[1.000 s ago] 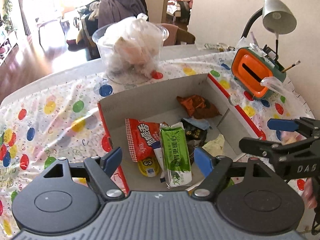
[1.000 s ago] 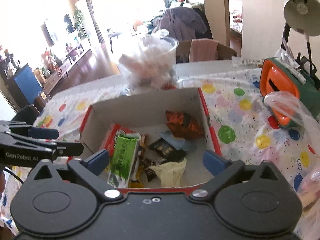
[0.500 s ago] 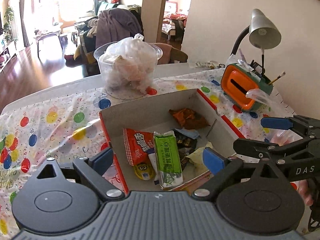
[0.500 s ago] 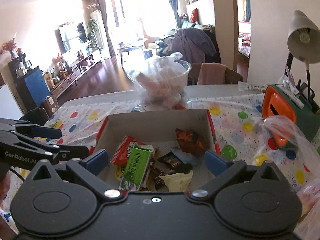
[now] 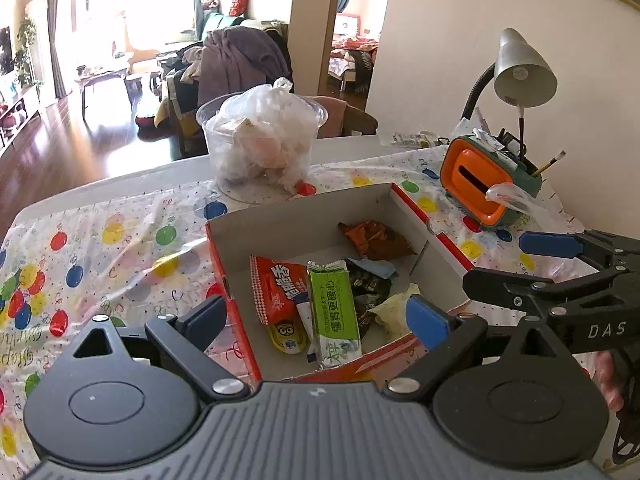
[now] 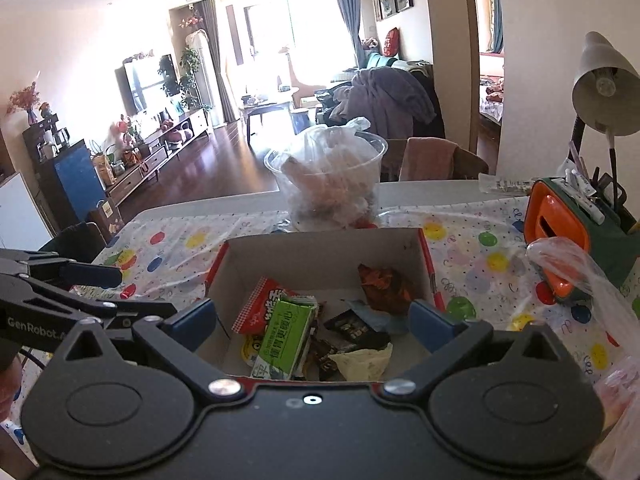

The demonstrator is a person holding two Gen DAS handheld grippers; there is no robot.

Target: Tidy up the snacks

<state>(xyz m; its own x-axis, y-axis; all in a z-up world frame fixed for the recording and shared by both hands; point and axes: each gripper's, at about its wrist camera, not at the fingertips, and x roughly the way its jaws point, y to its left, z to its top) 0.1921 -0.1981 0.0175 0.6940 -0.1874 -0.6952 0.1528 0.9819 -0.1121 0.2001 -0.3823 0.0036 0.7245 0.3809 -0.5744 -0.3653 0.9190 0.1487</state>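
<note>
An open cardboard box point(image 5: 296, 220) with red outer sides sits on the spotted tablecloth. Inside lie a green packet point(image 5: 334, 308), a red packet point(image 5: 276, 288), an orange-brown wrapper point(image 5: 372, 236), a dark wrapper point(image 5: 368, 284) and a pale yellow wrapper point(image 5: 394, 308). My left gripper point(image 5: 318, 320) hangs over the box's near edge, open and empty. The right gripper point(image 6: 313, 325) is also open and empty above the near edge of the box point(image 6: 320, 252), with the green packet point(image 6: 284, 332) below it. Each gripper shows at the side of the other's view.
Behind the box stands a clear plastic tub point(image 5: 262, 144) stuffed with a bag. An orange and green pen holder point(image 5: 486, 180) and a desk lamp point(image 5: 522, 72) are at the back right. A thin plastic bag point(image 6: 580, 276) lies to the right. Chairs stand beyond the table.
Both grippers have drawn back and risen from the box, so more of the room shows. The left jaws have spread wider. The snacks have not moved.
</note>
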